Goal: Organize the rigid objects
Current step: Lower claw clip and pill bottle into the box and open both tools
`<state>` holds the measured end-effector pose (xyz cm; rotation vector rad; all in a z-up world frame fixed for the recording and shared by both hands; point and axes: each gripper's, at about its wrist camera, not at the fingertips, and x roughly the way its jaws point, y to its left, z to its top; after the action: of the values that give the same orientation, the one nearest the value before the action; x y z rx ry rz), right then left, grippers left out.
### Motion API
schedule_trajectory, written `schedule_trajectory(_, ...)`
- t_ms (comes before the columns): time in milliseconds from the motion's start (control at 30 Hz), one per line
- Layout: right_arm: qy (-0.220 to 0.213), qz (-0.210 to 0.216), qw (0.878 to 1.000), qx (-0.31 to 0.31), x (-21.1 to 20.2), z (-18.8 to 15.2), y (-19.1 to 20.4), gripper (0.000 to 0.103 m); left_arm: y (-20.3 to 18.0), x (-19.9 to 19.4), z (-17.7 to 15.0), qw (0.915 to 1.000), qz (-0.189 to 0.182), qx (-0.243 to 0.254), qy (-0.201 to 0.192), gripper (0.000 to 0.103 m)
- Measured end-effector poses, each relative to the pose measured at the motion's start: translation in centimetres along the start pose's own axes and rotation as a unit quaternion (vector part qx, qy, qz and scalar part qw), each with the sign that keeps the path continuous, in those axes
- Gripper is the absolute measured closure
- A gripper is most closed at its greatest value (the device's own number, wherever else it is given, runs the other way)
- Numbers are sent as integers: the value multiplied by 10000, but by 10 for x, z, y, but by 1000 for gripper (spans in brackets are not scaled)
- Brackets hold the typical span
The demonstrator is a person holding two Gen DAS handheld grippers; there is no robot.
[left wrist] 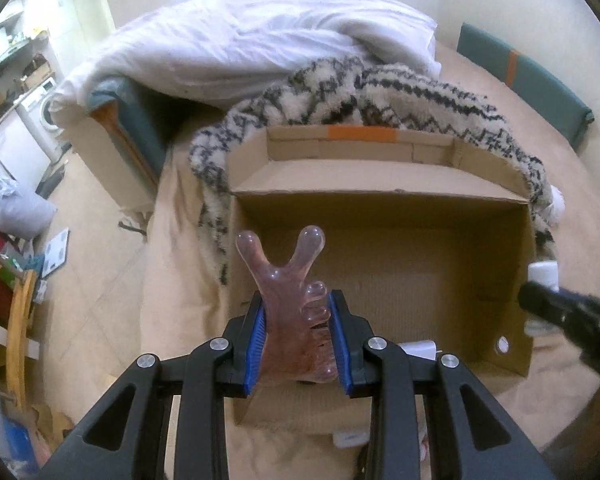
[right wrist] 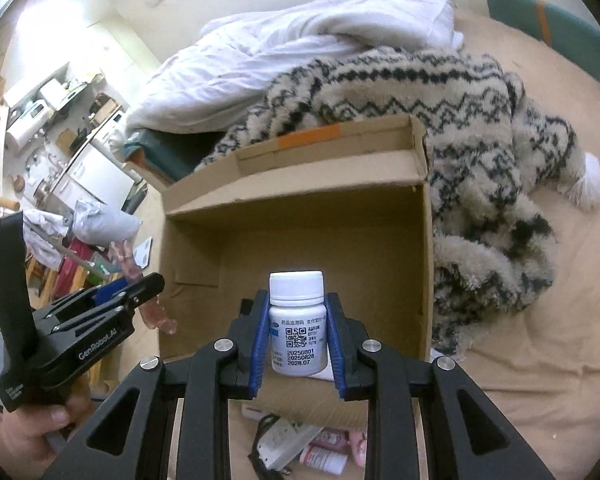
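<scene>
Both wrist cams are looking forward and down along their fingers, sitting close above the open cardboard box (left wrist: 380, 248) (right wrist: 300, 232) (shared by both views), with the patterned blanket (left wrist: 380, 84) (right wrist: 480, 140) behind it.

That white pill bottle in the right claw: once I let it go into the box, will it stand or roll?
The white pill bottle looks rigid, and smooth-sided under its label, so it may slip if the right claw loosens. It is round, so if it lands on its side in the cardboard box it will probably roll. Set down upright, its flat base should hold.
</scene>
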<state>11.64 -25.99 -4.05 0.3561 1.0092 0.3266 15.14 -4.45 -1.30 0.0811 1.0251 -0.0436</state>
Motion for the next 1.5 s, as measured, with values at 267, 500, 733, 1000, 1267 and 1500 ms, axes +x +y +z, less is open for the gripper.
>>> schedule_trajectory(267, 332, -1, 9993, -194, 26, -8, 3, 75, -6, 48, -10, 9977, -363, -272, 513, 75)
schedule_trajectory(500, 490, -157, 9985, -193, 42, -9, -4, 75, -13, 57, -15, 9989, -241, -89, 403, 75)
schedule_trajectory(733, 589, -252, 9978, -192, 53, -10, -6, 75, -5, 66, -18, 9984, -192, -220, 492, 75)
schedule_trajectory(1000, 703, -331, 9968, -162, 62, -11, -9, 75, -3, 75, -23, 9979, -150, -224, 587, 75)
schedule_trajectory(1267, 829, -411, 9957, -102, 67, -14, -11, 74, -6, 82, -29, 9974, -163, -133, 688, 75)
schedule_trajectory(1500, 900, -460, 9948, -112, 71, -16, -10, 75, -9, 92, -30, 9966, -112, -58, 810, 75)
